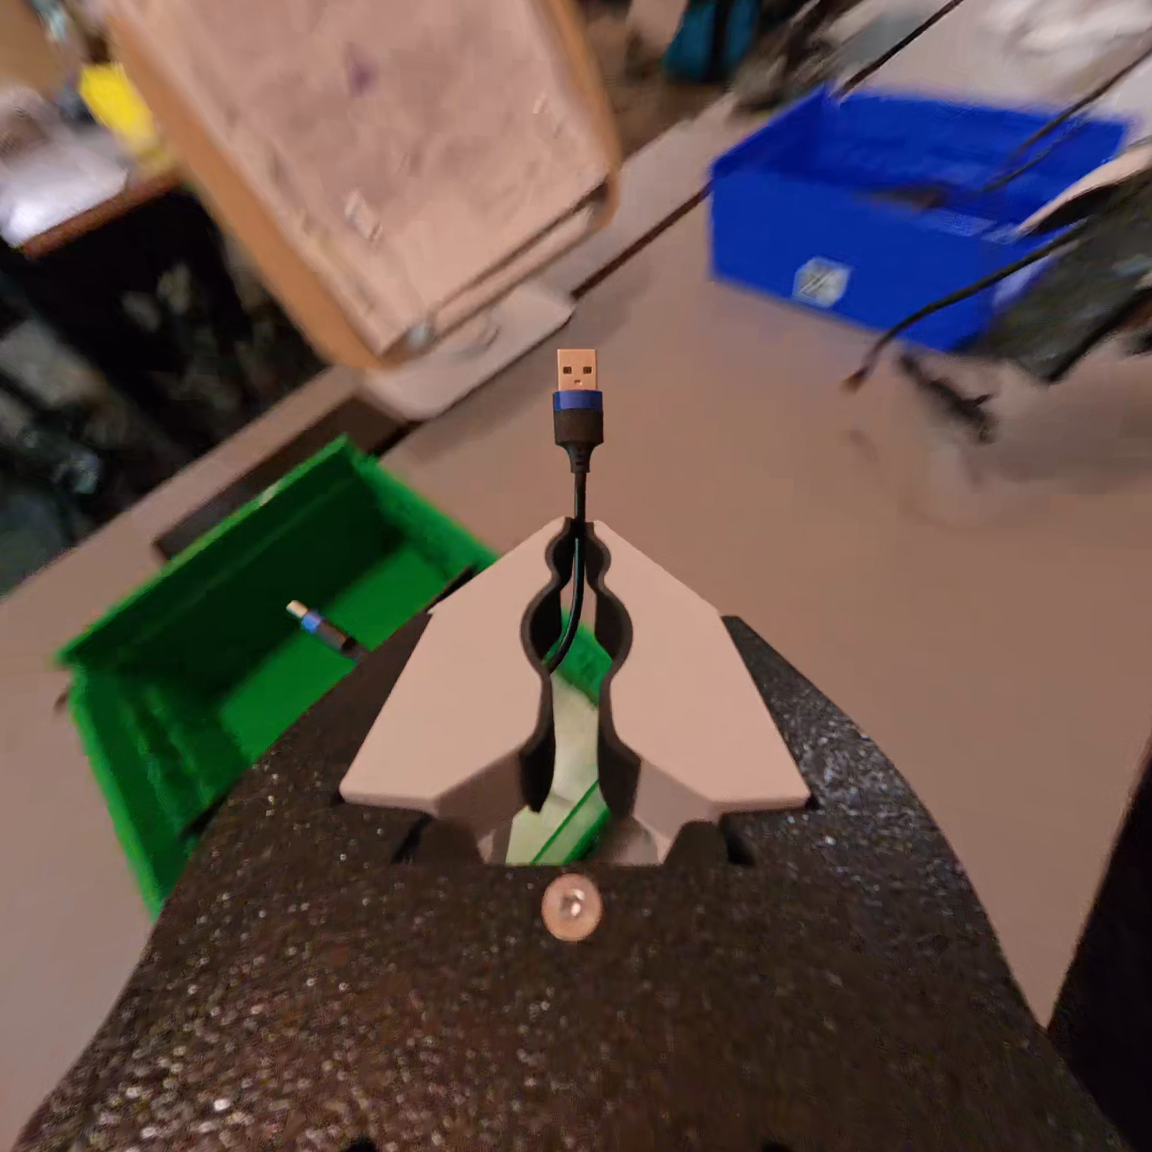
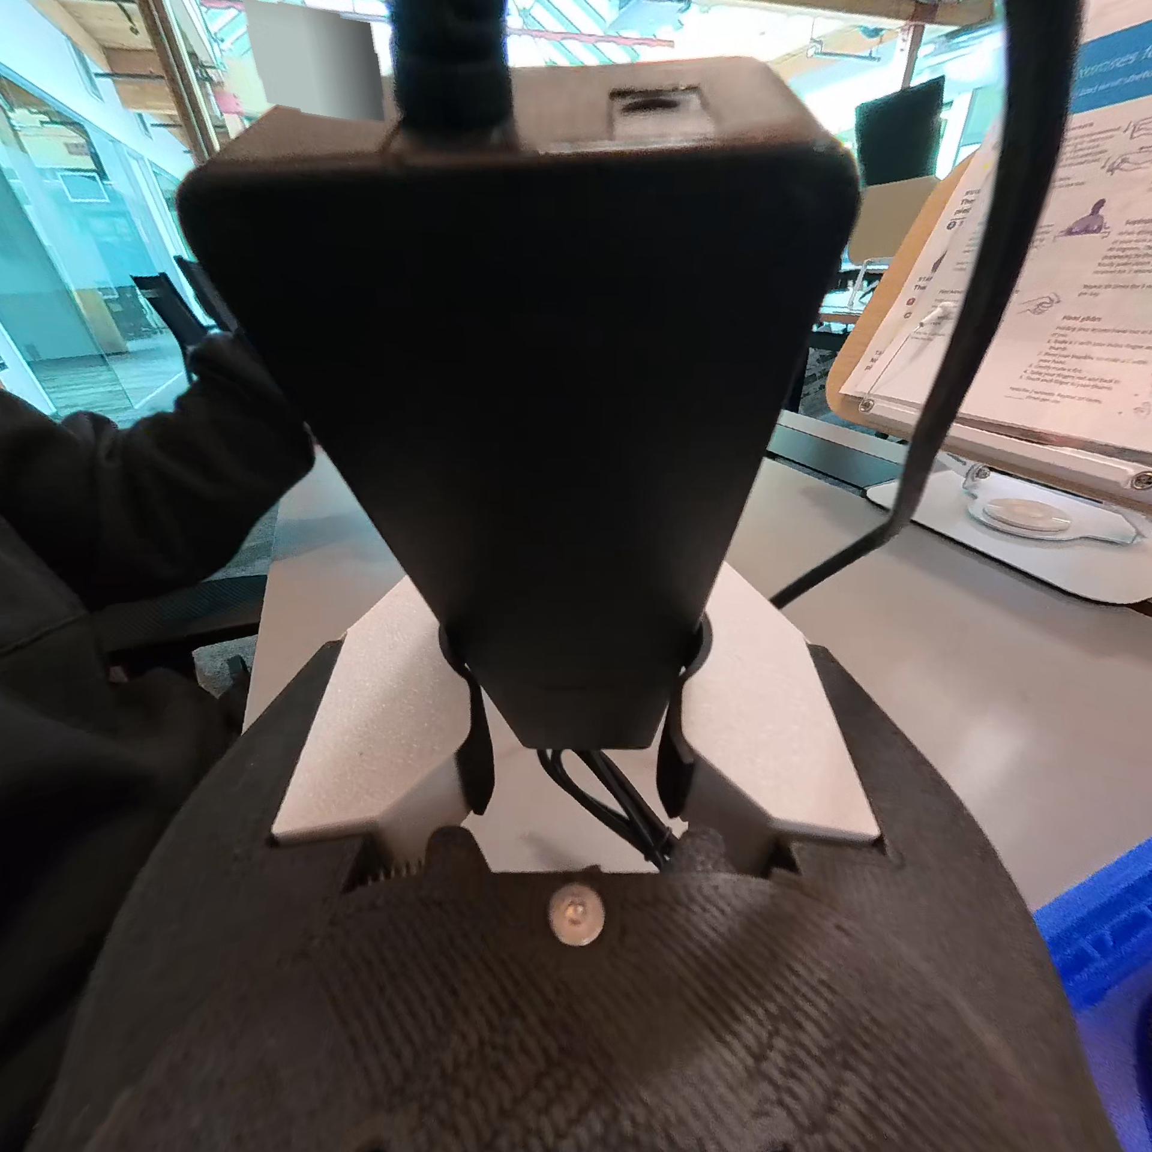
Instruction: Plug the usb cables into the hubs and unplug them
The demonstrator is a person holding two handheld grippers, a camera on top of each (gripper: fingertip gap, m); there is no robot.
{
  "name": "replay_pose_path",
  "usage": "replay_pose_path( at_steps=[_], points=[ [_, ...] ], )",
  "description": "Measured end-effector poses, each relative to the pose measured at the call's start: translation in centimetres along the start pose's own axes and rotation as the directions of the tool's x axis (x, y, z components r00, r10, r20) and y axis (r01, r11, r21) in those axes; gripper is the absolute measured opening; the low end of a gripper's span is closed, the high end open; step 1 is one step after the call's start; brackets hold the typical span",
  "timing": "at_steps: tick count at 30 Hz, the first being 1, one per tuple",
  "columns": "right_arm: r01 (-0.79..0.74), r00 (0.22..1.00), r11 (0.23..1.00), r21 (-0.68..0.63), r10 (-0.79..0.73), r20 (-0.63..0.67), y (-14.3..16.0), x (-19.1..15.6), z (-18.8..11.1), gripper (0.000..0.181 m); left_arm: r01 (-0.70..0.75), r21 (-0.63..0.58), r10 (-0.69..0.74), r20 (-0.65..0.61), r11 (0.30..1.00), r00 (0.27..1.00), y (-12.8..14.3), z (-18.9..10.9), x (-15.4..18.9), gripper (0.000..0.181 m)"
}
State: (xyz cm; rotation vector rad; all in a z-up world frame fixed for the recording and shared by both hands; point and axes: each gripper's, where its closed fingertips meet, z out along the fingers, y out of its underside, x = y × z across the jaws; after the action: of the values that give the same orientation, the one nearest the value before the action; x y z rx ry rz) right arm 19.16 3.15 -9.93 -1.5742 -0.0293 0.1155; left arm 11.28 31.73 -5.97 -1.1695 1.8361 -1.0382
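Left wrist view, left tool pinched tight on cable, plug upright at 12 o'clock, green bin at 9 holding another plug, blue bin at 2, right tool clamped on black hub over bench.

A printed sheet with lines of text and small drawings stands on a tilted wooden board at the desk's far right edge in the right wrist view. A pale sticker sits on the front wall of the blue bin in the left wrist view, too blurred to read.
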Motion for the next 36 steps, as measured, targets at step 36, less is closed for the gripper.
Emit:
replay_pose_path(
  at_steps=[36],
  points=[
    [0.021, 0.999, 0.997, -0.075, -0.024, -0.038, 1.7, 1.1, -0.5, 0.062, -0.470, -0.092, 0.290, -0.680, 0.878, 0.674, 11.5, 14.3, 21.1, 0.026]
  ],
)
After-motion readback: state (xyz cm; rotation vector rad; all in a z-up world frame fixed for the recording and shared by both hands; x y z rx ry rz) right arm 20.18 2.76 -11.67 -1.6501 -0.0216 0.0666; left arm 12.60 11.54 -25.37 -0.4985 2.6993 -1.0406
